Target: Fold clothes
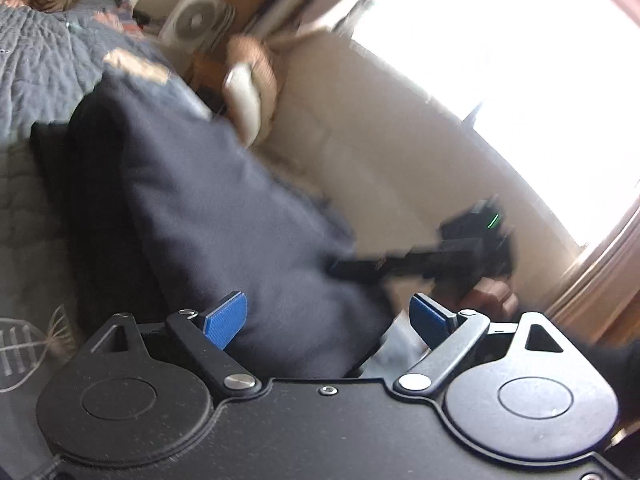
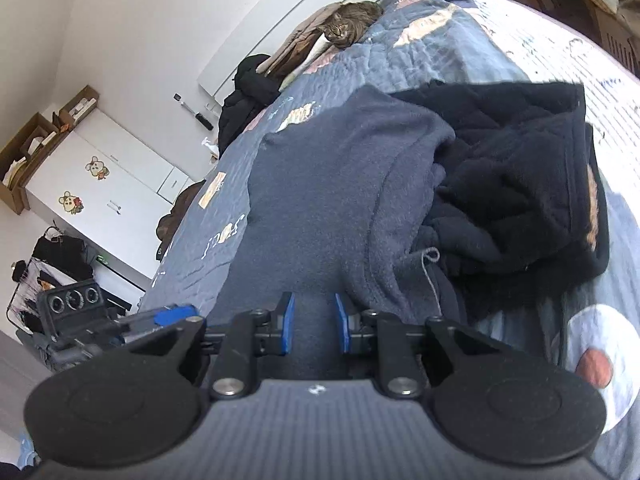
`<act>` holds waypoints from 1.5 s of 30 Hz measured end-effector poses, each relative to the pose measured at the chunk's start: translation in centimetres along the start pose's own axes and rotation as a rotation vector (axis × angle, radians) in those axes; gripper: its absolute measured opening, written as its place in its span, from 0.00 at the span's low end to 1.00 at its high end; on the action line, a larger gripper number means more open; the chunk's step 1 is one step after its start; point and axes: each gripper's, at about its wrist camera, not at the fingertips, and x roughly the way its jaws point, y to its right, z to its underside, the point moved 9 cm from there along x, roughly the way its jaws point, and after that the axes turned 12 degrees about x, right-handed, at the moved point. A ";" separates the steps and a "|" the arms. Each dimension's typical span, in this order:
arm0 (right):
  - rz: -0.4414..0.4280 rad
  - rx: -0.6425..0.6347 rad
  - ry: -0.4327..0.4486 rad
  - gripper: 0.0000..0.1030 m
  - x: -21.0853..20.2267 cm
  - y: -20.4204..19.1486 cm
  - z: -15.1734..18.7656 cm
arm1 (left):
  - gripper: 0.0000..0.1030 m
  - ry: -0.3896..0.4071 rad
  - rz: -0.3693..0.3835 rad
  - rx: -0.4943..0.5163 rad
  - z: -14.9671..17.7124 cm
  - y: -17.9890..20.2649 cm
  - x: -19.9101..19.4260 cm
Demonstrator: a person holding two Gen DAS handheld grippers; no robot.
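Fleece garment [image 2: 332, 184], navy, lies spread on the bed quilt [image 2: 420, 52] directly ahead of the right gripper [image 2: 314, 330]. Right jaws stand narrowly parted, 2 blue pads with a slim gap between them; fleece fills the view in that gap, but whether the pads pinch it I cannot tell. A darker, bunched garment [image 2: 520, 184] sits to the right of the jaws, touching the fleece along its right edge. A loose thread [image 2: 430, 258] hangs at that seam.

Left gripper [image 1: 328, 322]: jaws wide apart, blue pads well separated. Navy fabric [image 1: 224, 216] rises between and beyond them in a raised fold; the pads are not pressed onto it. View is motion-blurred. Past the right pad, the other gripper [image 1: 440, 260] shows as a dark blurred bar meeting the fabric edge, with part of a hand [image 1: 494, 298] under it.

Far beyond the jaws, a tabby cat [image 2: 348, 26] rests at the head of the bed. To the left of the right jaws: white cabinet [image 2: 100, 184] with 2 animal stickers, cardboard boxes [image 2: 36, 140] on top. Bright window [image 1: 520, 80] to the right of the left jaws.
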 end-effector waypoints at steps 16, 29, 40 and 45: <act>0.005 -0.005 0.020 0.20 -2.0 0.3 0.5 | 0.87 -0.092 0.126 -0.112 2.5 1.4 3.4; -0.006 -0.157 0.044 0.33 1.2 -8.7 -6.8 | 0.87 -0.182 -0.211 0.131 4.9 4.9 1.4; 0.176 -0.391 -0.108 0.37 18.6 -16.6 -11.5 | 0.87 -0.083 -0.224 0.024 4.5 1.3 0.2; 0.367 -0.537 -0.134 0.37 22.4 -16.6 -10.4 | 0.87 -0.146 -0.280 0.029 5.1 -0.1 0.3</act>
